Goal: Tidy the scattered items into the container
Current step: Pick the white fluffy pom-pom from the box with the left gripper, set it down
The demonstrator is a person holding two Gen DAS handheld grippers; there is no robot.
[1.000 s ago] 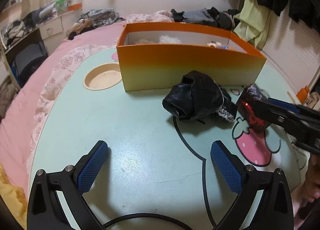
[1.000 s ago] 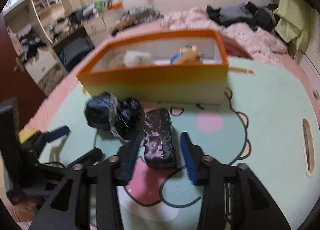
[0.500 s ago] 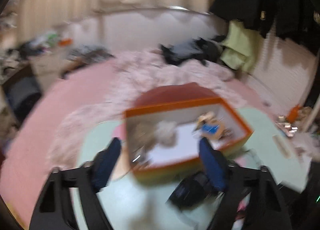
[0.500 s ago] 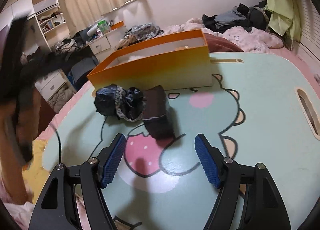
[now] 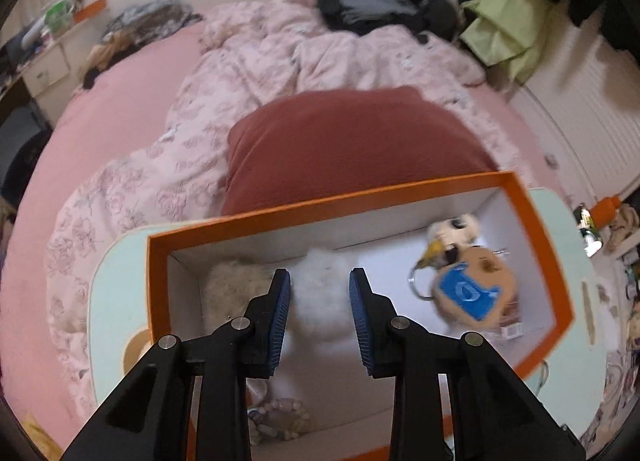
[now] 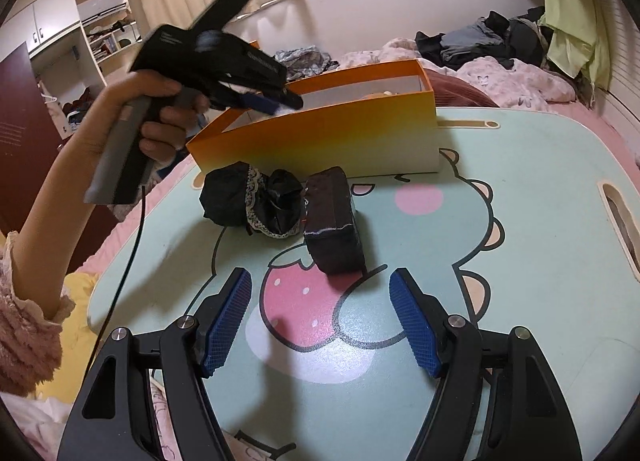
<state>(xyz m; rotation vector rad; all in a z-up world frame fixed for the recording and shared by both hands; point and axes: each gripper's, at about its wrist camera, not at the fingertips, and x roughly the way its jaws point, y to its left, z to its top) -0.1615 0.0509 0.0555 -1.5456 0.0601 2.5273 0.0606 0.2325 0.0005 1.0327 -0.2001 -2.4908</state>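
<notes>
The left gripper (image 5: 319, 315) hangs over the open orange box (image 5: 538, 229), pointing steeply down into it, and its jaws are closing, narrow now, with nothing pinched between them; the white fluffy toy (image 5: 320, 301) seen through the gap lies on the box floor below. To the right of it inside the box sits a tan plush with a blue patch (image 5: 472, 293), and a beige furry thing (image 5: 236, 285) lies to the left. My read: this hand has nothing to carry here, so it looks to be between pickups.

Over on the other side, the right gripper (image 6: 320, 321) waits low above the mint-green table (image 6: 540, 261), jaws wide and empty, lined up with the dark pouch (image 6: 334, 221) that lies just ahead of its pads. Left of the pouch, touching it, is the crumpled black cloth with lace trim (image 6: 252, 201). Both are near the front wall of the box, outside it, so two things are left to tidy. The wide jaws suit the pouch's width; a straight push forward should put it between the pads
</notes>
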